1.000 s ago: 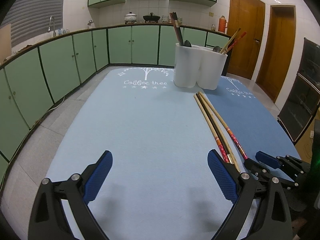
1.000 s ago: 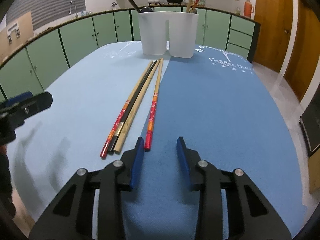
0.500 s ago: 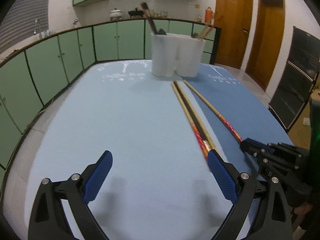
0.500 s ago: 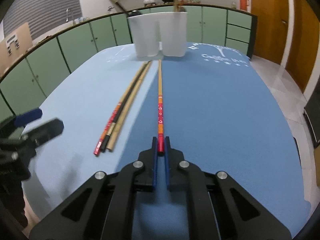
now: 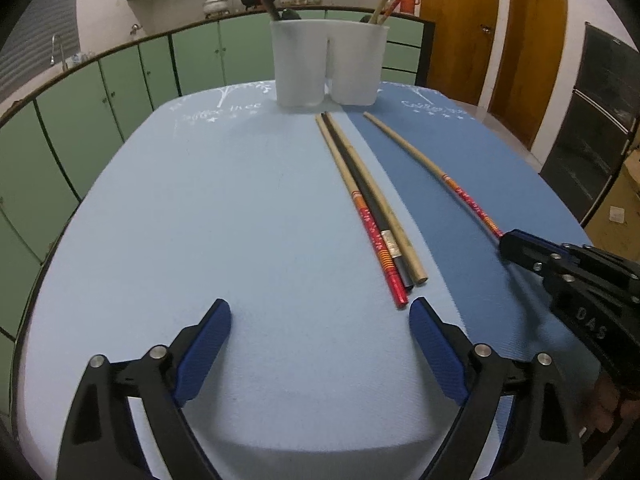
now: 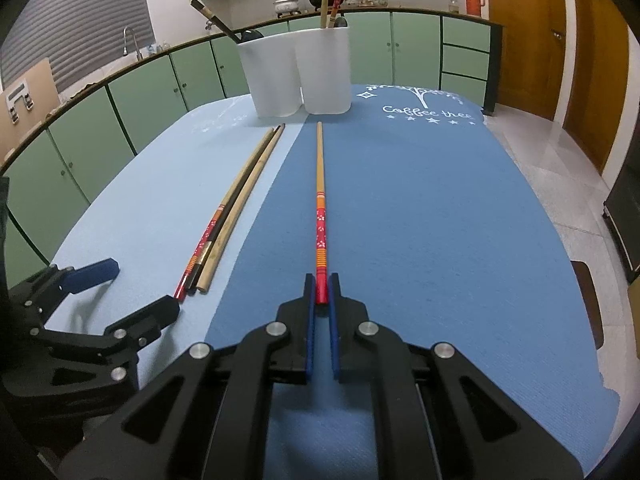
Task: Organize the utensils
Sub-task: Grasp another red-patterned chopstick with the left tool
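Note:
A white two-compartment holder stands at the table's far end with several utensils in it. My right gripper is shut on the red end of a bamboo chopstick, which lies along the dark blue mat. Three more chopsticks lie side by side to its left. My left gripper hovers low over the light blue mat just short of their near ends. Its jaws are wide and closing with nothing between them.
The table is covered by a light blue mat and a dark blue mat. Green kitchen cabinets run round the left and back. Wooden doors and a dark appliance are at the right.
My right gripper closed from partly open onto the red-ended chopstick, which now lies apart from the other three. My left gripper moved forward and lower, toward the near ends of the three chopsticks.

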Motion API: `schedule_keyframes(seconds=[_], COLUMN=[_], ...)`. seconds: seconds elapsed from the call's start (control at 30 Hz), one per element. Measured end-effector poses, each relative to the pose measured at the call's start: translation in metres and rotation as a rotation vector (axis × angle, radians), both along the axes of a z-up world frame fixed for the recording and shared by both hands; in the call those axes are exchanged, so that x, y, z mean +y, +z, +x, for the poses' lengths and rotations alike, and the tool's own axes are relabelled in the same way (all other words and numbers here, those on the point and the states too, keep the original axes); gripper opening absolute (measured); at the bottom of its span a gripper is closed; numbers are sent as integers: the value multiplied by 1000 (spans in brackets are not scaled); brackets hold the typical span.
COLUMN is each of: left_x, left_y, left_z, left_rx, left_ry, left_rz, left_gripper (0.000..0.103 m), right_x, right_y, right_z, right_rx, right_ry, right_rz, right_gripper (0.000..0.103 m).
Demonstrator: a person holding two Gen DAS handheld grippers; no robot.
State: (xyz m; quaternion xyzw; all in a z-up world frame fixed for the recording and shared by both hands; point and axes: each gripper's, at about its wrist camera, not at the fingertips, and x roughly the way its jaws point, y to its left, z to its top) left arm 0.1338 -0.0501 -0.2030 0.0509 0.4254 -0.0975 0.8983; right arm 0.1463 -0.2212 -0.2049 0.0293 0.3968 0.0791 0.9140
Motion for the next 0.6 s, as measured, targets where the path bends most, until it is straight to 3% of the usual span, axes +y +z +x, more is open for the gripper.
schedule_keyframes(seconds=[0.2, 0.37, 0.47, 0.6], left_x=[13, 26, 23, 7], left_y=[0, 4, 7, 3], left_z=[4, 4, 0, -1], left_rx=[-7, -14, -17, -5], left_ry=[65, 90, 58, 5], left_rz=[8, -40, -76, -52], left_gripper=[86, 85, 85, 85], right_x=[0, 0, -1, -2], right_y=[-1, -3, -3, -3], right_z=[0, 0, 0, 0], right_rx=[6, 11, 10, 12], right_ry=[0, 0, 1, -3], right_rz=[3, 7, 5, 6], right_gripper=[5, 5, 5, 5])
